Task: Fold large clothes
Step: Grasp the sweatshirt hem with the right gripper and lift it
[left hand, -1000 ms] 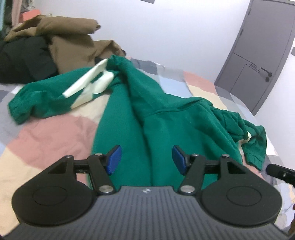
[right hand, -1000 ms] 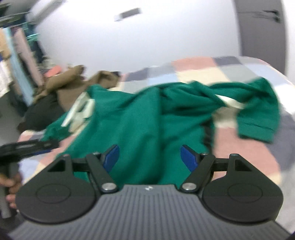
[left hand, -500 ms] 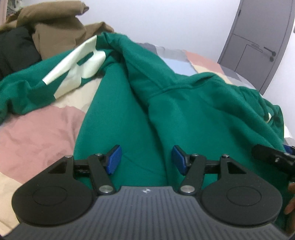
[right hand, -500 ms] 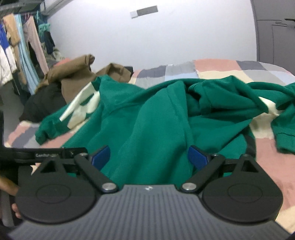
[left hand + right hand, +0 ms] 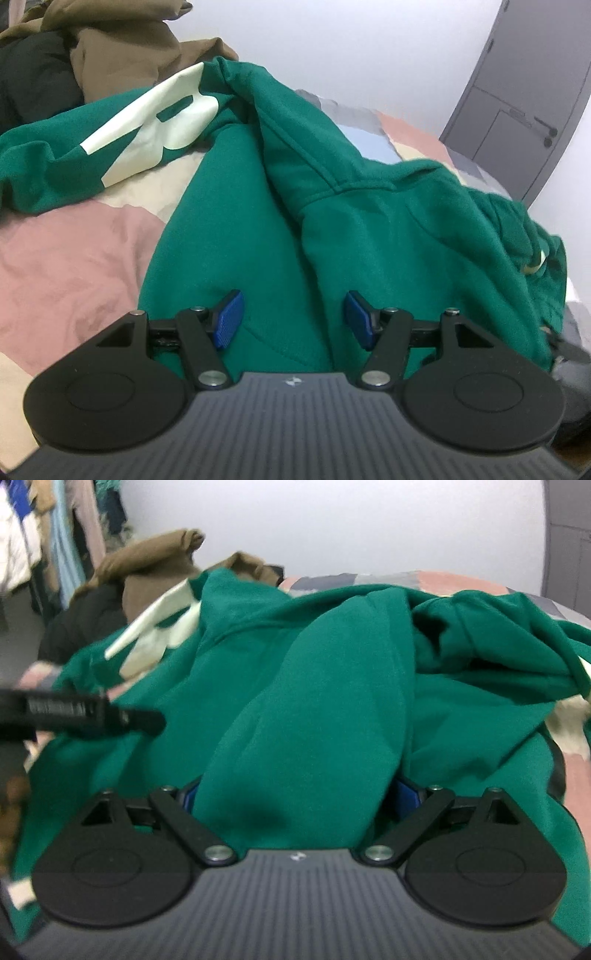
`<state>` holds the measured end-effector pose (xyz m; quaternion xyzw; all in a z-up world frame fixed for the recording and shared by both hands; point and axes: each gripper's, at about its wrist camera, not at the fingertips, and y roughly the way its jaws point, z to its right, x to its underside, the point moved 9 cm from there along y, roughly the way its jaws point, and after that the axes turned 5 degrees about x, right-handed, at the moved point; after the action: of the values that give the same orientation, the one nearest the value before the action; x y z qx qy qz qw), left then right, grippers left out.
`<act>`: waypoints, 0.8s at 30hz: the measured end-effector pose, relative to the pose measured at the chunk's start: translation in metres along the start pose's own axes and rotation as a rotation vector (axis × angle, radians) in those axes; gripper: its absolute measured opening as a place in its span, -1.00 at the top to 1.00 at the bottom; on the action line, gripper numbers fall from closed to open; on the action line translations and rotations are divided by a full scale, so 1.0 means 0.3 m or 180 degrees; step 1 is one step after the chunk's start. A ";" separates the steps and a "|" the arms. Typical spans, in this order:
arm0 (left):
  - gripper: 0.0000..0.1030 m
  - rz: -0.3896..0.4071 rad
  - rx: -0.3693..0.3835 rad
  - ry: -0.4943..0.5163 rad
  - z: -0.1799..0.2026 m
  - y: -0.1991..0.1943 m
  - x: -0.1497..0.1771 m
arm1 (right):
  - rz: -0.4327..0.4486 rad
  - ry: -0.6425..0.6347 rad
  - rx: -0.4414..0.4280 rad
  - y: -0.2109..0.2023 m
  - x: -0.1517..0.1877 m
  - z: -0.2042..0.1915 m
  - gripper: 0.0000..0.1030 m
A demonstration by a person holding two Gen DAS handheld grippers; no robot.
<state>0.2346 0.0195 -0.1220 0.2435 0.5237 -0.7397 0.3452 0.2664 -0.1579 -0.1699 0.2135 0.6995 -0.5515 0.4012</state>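
Note:
A large green hoodie [image 5: 369,221] with a white letter print [image 5: 147,122] lies crumpled on a patchwork bed cover [image 5: 74,258]. My left gripper [image 5: 294,319] hovers low over its near edge, open, with its blue pads [image 5: 229,319] apart and green cloth below them. In the right wrist view the hoodie [image 5: 314,701] fills the frame. My right gripper [image 5: 297,792] stands wide open. A thick fold of the green cloth bulges between its fingers and hides most of both pads. The left gripper's black finger [image 5: 81,710] reaches in from the left.
A heap of brown clothes [image 5: 129,44] and a black garment [image 5: 33,74] lie at the far left of the bed. A grey door [image 5: 517,110] stands at the back right. Hanging clothes [image 5: 37,546] line the left wall.
Both grippers have dropped and moved in closer to the hoodie. The right jaws have spread wider and a fold of cloth now sits between them. The left jaws are unchanged.

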 end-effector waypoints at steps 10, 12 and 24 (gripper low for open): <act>-0.29 0.0252 0.0021 -0.0206 -0.055 -0.089 -0.035 | -0.0064 -0.0519 0.0132 -0.018 -0.250 -0.020 0.54; -0.29 0.0293 -0.0052 -0.0149 -0.076 -0.088 -0.053 | -0.0001 -0.0525 0.0175 -0.010 -0.408 0.018 0.55; -0.29 0.0463 0.0024 -0.0346 -0.243 0.044 -0.166 | 0.0513 -0.0260 0.1273 0.450 -1.312 0.388 0.56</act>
<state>0.2766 0.0982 -0.1183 0.2417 0.4824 -0.7268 0.4250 0.6353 -0.1703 0.0545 0.3216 0.5400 -0.6536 0.4216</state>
